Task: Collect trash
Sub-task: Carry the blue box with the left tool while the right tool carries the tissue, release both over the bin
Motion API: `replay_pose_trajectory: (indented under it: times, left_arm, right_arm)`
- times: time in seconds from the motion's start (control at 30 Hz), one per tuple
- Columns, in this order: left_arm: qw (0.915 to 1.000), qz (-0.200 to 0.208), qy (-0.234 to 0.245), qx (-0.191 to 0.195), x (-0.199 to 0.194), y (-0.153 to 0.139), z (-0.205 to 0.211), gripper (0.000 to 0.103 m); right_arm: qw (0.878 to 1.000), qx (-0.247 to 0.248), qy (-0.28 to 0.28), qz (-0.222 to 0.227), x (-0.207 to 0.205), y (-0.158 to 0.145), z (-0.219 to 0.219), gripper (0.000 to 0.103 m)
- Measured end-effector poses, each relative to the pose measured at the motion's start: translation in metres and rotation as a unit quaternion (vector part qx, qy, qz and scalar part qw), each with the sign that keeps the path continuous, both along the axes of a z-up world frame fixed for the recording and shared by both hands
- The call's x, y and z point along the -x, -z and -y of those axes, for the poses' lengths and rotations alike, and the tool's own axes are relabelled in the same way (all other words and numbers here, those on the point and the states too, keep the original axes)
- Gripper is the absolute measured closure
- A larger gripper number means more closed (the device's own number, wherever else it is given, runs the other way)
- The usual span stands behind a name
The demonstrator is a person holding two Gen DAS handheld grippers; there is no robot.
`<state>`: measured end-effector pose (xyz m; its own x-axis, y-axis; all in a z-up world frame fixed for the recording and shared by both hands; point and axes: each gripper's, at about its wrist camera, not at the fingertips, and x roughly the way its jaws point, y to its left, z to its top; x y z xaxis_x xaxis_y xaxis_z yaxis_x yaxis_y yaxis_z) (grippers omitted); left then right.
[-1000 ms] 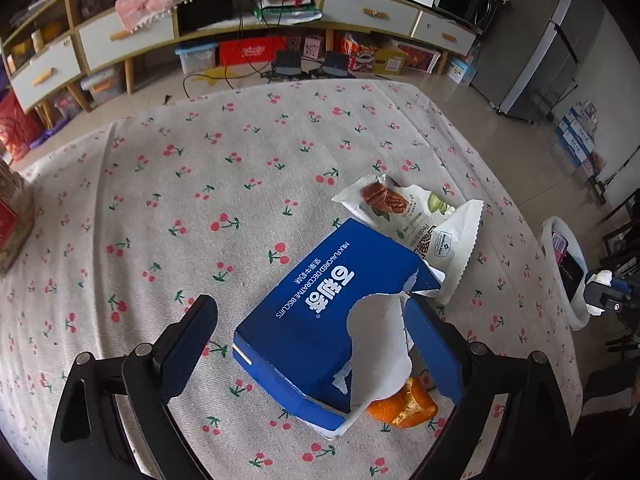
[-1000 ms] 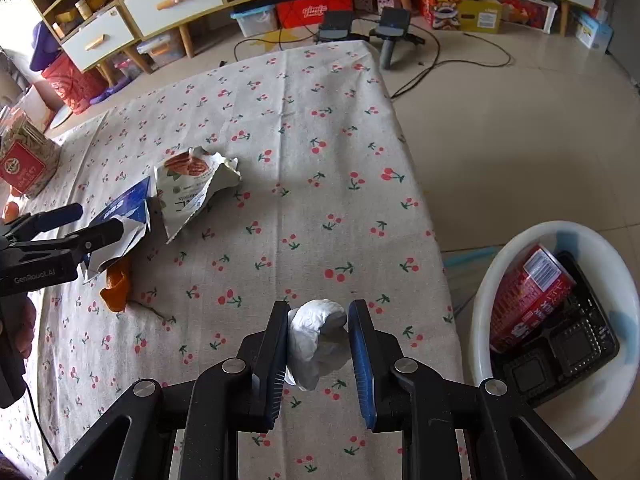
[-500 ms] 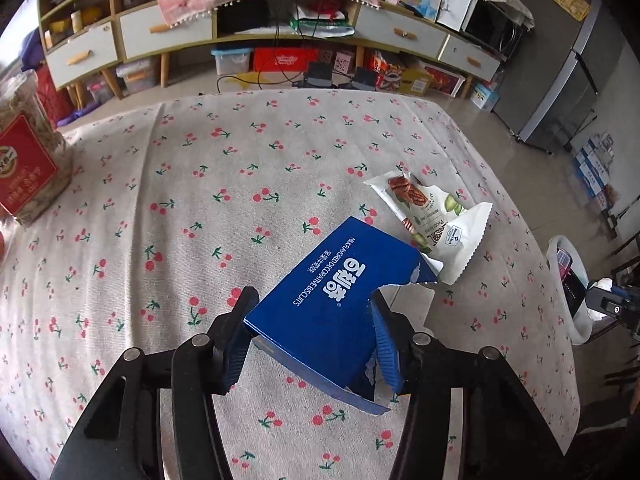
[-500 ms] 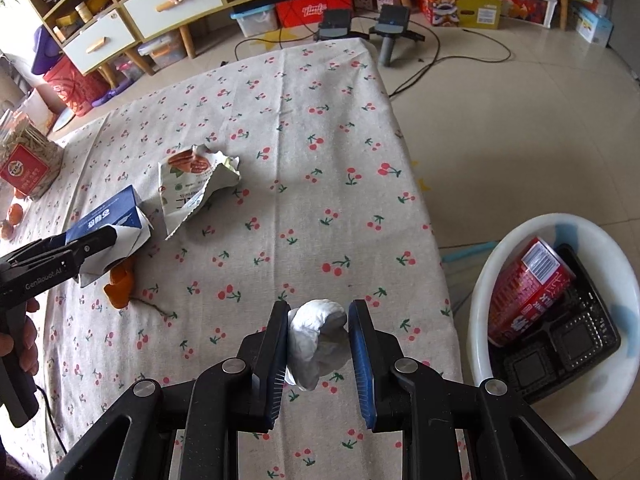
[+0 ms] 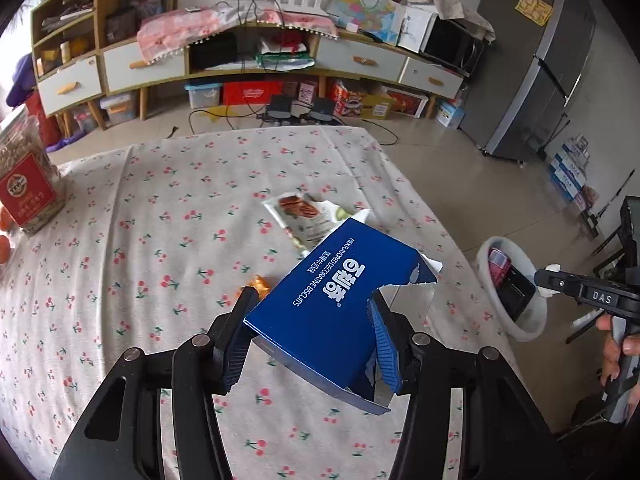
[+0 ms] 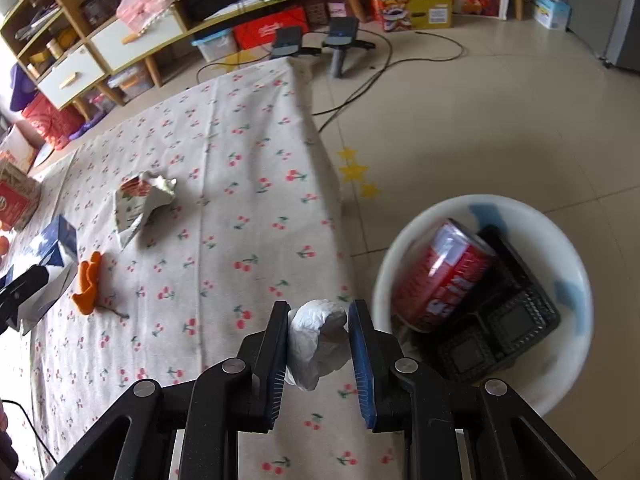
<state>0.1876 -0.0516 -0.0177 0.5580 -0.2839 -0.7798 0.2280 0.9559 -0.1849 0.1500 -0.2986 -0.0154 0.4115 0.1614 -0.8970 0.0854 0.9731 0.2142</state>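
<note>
My left gripper is shut on a torn blue biscuit box, held off the cherry-print tablecloth. Behind the box lies an opened snack wrapper, and a bit of orange peel shows at the box's left edge. My right gripper is shut on a crumpled white tissue, near the table's right edge and beside the white bin on the floor. In the right wrist view the wrapper, the peel and the blue box lie to the left.
The bin holds a red can and black plastic trays. A red-labelled jar stands at the table's left edge. Low shelves with drawers line the far wall, with cables on the floor. A fridge stands at the right.
The left gripper closed on the blue box and lifted it off the peel, moving right. The right gripper carried the tissue right, closer to the bin.
</note>
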Motion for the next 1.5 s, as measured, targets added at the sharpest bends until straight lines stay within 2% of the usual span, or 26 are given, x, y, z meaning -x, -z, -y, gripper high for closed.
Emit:
replay_pose_trajectory:
  times: [0.2, 0.33, 0.47, 0.5, 0.53, 0.6, 0.87, 1.1, 1.17, 1.23, 1.3, 1.37, 1.43, 1.5]
  left_arm:
    - [0.9985, -0.006, 0.053, 0.012, 0.009, -0.002, 0.058, 0.047]
    - [0.9965, -0.018, 0.079, 0.019, 0.009, 0.004, 0.097, 0.047]
    - [0.9941, -0.027, 0.104, 0.016, 0.009, 0.011, 0.134, 0.047]
    - [0.9934, -0.029, 0.110, 0.013, 0.008, 0.014, 0.142, 0.047]
    - [0.9928, -0.031, 0.115, 0.010, 0.008, 0.016, 0.151, 0.047]
    - [0.9911, -0.036, 0.128, 0.004, 0.007, 0.020, 0.168, 0.047]
    - [0.9841, -0.053, 0.169, -0.007, 0.000, 0.041, 0.228, 0.046]
    - [0.9797, -0.045, 0.195, -0.010, -0.002, 0.052, 0.269, 0.046]
    - [0.9783, -0.035, 0.204, 0.000, -0.003, 0.051, 0.278, 0.045]
    - [0.9764, -0.024, 0.215, -0.001, -0.004, 0.050, 0.287, 0.039]
    - [0.9760, -0.034, 0.214, -0.020, -0.007, 0.055, 0.295, 0.038]
    - [0.9770, -0.038, 0.209, -0.017, -0.009, 0.056, 0.293, 0.028]
    - [0.9799, -0.027, 0.197, -0.010, -0.007, 0.051, 0.285, 0.012]
    - [0.9812, -0.022, 0.192, -0.007, -0.005, 0.049, 0.278, 0.008]
  right_arm:
    - [0.997, -0.007, 0.081, -0.006, 0.016, 0.003, 0.075, 0.077]
    - [0.993, -0.014, 0.118, -0.014, 0.023, 0.009, 0.108, 0.076]
    - [0.991, -0.015, 0.131, -0.026, 0.023, 0.015, 0.120, 0.073]
    - [0.991, -0.017, 0.132, -0.031, 0.022, 0.017, 0.120, 0.069]
    - [0.990, -0.020, 0.133, -0.033, 0.022, 0.017, 0.121, 0.060]
    - [0.989, -0.024, 0.140, -0.028, 0.025, 0.014, 0.126, 0.051]
    - [0.988, -0.016, 0.152, -0.018, 0.052, 0.000, 0.147, 0.048]
    - [0.986, -0.005, 0.168, -0.010, 0.084, -0.009, 0.166, 0.048]
    - [0.985, 0.001, 0.172, -0.006, 0.091, -0.010, 0.170, 0.048]
    - [0.984, 0.005, 0.178, -0.006, 0.098, -0.011, 0.174, 0.048]
    - [0.983, 0.001, 0.184, -0.005, 0.102, -0.010, 0.177, 0.048]
    - [0.982, -0.003, 0.189, -0.005, 0.106, -0.011, 0.181, 0.048]
    - [0.981, -0.006, 0.193, -0.002, 0.108, -0.012, 0.182, 0.048]
    - [0.981, -0.009, 0.194, 0.002, 0.108, -0.015, 0.181, 0.048]
